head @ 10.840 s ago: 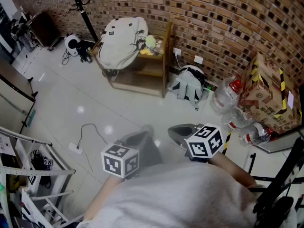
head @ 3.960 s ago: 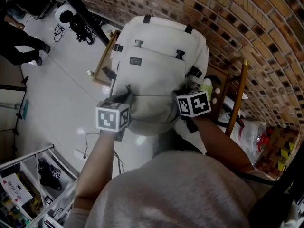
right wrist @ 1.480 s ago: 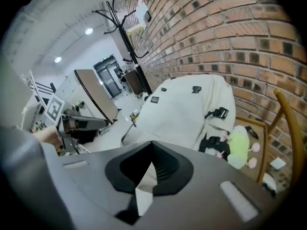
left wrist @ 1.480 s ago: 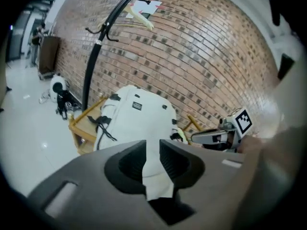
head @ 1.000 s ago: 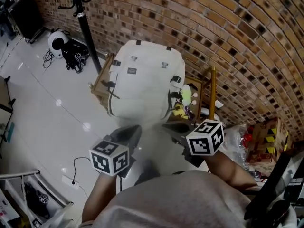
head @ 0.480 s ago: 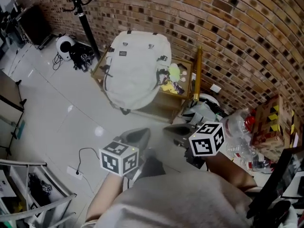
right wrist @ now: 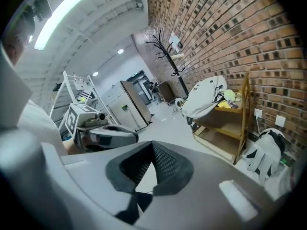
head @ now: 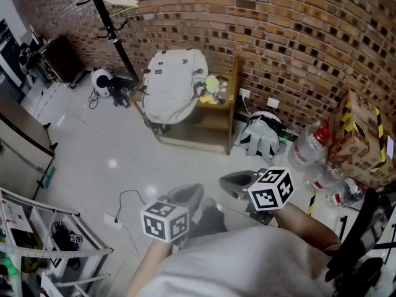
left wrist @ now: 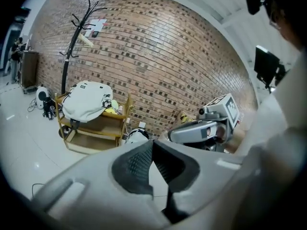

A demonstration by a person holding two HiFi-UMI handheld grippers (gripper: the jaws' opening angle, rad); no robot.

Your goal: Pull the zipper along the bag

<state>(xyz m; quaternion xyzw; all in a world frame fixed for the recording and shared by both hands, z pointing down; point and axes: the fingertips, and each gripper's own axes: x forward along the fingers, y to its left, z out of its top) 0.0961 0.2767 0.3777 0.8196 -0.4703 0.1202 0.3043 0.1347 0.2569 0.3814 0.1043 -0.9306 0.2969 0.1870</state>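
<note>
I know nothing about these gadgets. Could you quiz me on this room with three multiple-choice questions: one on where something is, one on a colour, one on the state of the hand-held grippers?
1. Where is the white backpack?
A. on the wooden shelf
B. on a chair
C. between the grippers

2. What colour is the wall behind it?
A. white
B. red-brown brick
C. green

3. How do the left gripper and right gripper stand?
A. both shut, empty
B. both clamped on the backpack
C. both wide open

Answers: 1 A, it lies over the shelf's top; 2 B, bricks show in every view; 3 A, each gripper's pads meet with nothing between.
</note>
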